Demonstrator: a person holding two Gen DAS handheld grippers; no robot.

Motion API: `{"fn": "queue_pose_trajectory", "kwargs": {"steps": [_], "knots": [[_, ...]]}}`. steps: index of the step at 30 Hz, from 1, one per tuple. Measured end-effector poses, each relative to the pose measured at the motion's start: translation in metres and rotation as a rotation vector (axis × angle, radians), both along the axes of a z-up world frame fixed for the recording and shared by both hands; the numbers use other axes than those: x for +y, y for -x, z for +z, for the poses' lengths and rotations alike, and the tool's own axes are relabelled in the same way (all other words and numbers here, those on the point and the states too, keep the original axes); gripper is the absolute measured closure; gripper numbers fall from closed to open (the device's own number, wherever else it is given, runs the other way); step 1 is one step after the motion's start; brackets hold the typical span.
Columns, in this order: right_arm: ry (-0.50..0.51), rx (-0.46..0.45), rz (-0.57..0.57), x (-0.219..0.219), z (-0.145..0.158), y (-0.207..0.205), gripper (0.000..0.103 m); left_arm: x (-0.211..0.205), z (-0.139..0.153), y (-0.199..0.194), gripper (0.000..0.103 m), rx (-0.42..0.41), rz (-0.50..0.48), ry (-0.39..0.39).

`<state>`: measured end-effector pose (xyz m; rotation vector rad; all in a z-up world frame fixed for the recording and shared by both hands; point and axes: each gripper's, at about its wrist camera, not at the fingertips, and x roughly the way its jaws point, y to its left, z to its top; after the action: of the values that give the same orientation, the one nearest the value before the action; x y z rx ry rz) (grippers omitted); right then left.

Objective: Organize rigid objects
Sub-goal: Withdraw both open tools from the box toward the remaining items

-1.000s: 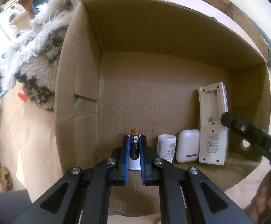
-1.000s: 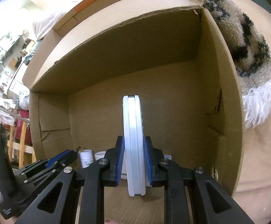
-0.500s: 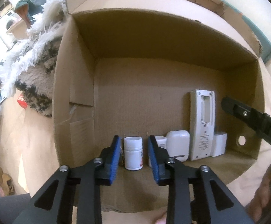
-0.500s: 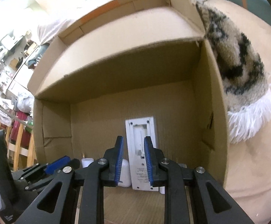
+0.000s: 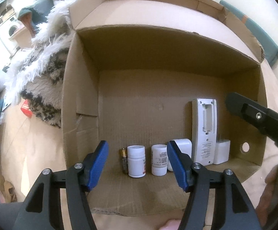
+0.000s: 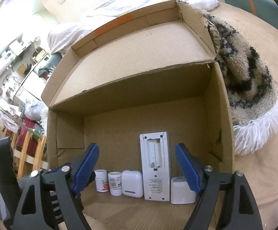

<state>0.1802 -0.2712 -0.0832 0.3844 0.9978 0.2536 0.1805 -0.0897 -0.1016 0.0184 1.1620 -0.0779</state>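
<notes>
- Open brown cardboard box (image 5: pixel 81 99) lies on its side, filling the middle of both views; a shaggy black-and-white rug (image 5: pixel 41 76) sits at upper left in the left wrist view.
- Left gripper (image 5: pixel 138 162), lower centre, has its jaws spread wide, holding nothing.
- Row against the box's back, left to right: gold-capped dark battery (image 5: pixel 124 161), white pill bottle with red label (image 5: pixel 136 161), smaller white bottle (image 5: pixel 159 160), rounded white plastic case (image 6: pixel 132 183), tall white remote with open battery bay (image 6: pixel 155 164), white cube adapter (image 6: pixel 182 187).
- Right gripper (image 6: pixel 137 169), lower centre of its view, stands agape and empty.
</notes>
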Motion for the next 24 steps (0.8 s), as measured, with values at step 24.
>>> {"fn": "queue_pose_trajectory", "kwargs": {"steps": [24], "knots": [[-0.033, -0.069, -0.031, -0.023, 0.045, 0.062, 0.016, 0.039, 0.055, 0.054, 0.043, -0.065, 0.069, 0.004]]}}
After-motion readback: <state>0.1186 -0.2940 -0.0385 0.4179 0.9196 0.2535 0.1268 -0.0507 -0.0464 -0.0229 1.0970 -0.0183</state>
